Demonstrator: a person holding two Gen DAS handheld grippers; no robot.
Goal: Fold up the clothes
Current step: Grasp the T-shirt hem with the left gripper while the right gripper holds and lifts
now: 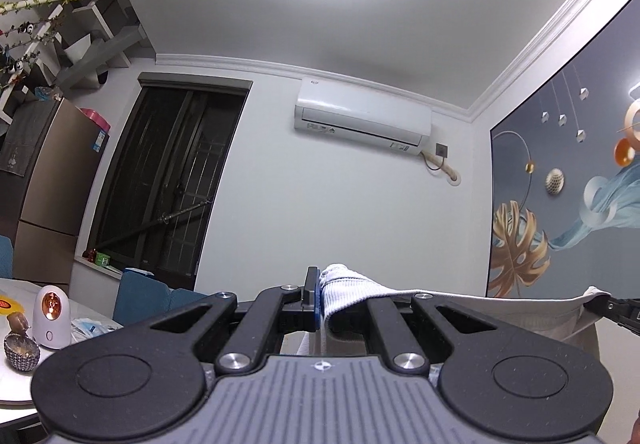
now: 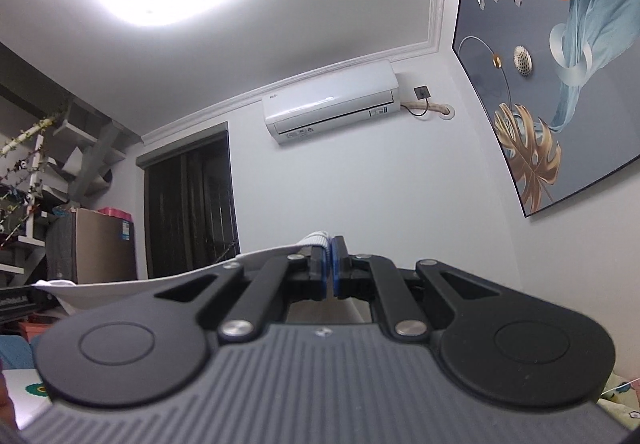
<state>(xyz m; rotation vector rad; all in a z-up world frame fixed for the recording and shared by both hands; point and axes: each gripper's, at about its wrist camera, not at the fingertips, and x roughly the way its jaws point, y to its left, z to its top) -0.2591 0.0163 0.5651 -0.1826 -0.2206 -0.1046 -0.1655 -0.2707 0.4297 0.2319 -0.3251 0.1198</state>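
A pale grey garment with a ribbed hem [image 1: 352, 290] is held up in the air between both grippers, and both cameras tilt up toward the ceiling. My left gripper [image 1: 323, 298] is shut on one corner of the hem. The cloth drapes over and hides its right finger. The top edge runs taut to the right, where the right gripper [image 1: 614, 310] pinches the other corner. In the right wrist view, my right gripper [image 2: 329, 272] is shut on the ribbed hem [image 2: 318, 238]. From there the garment [image 2: 132, 286] stretches left to the left gripper [image 2: 16, 300].
An air conditioner [image 1: 362, 120] hangs on the far wall beside a dark window [image 1: 168, 180]. A refrigerator [image 1: 56, 188] and a white table [image 1: 24, 376] with a small white appliance [image 1: 51, 318] stand at the left. A mural [image 1: 572, 196] covers the right wall.
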